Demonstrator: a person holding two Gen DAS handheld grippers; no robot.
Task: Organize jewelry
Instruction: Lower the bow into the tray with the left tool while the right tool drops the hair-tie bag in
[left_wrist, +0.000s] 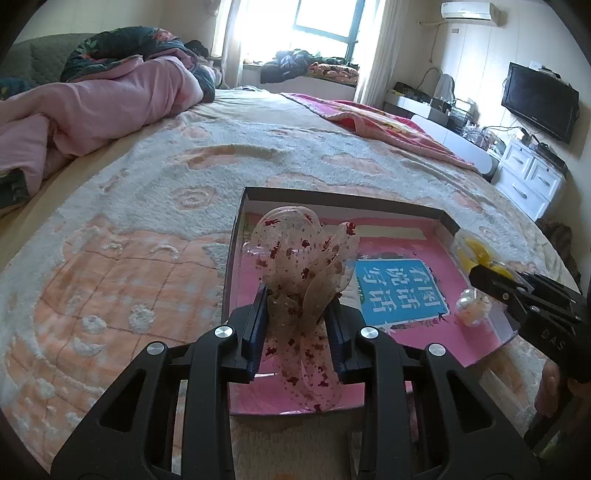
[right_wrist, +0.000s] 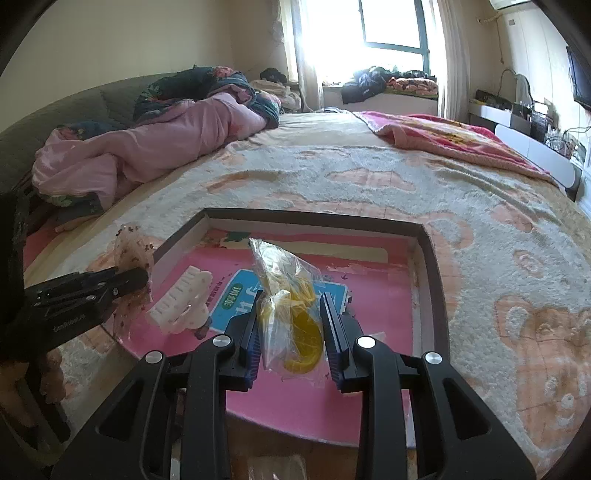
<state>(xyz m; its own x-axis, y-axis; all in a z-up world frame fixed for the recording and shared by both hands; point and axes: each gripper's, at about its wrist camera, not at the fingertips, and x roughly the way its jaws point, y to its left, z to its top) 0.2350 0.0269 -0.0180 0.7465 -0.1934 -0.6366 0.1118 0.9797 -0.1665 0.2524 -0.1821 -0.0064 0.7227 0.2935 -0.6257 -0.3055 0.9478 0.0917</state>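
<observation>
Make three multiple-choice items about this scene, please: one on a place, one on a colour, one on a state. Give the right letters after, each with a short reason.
1. Where does the white hair claw clip lie?
A. inside the shallow box
B. on the pink quilt
C. on the window sill

2. What colour is the thing inside the clear plastic bag?
A. green
B. yellow
C. blue

3. What is the left gripper doing?
A. it is open over a bare blanket
B. it holds a book
C. it holds a sheer bow with red specks

Answers:
1. A: the clip rests on the pink bottom of the shallow box, inside its dark rim.
2. B: yellow shows through the bag between the jaws of the right gripper.
3. C: the sheer bow sits between the left jaws, above the box.
</observation>
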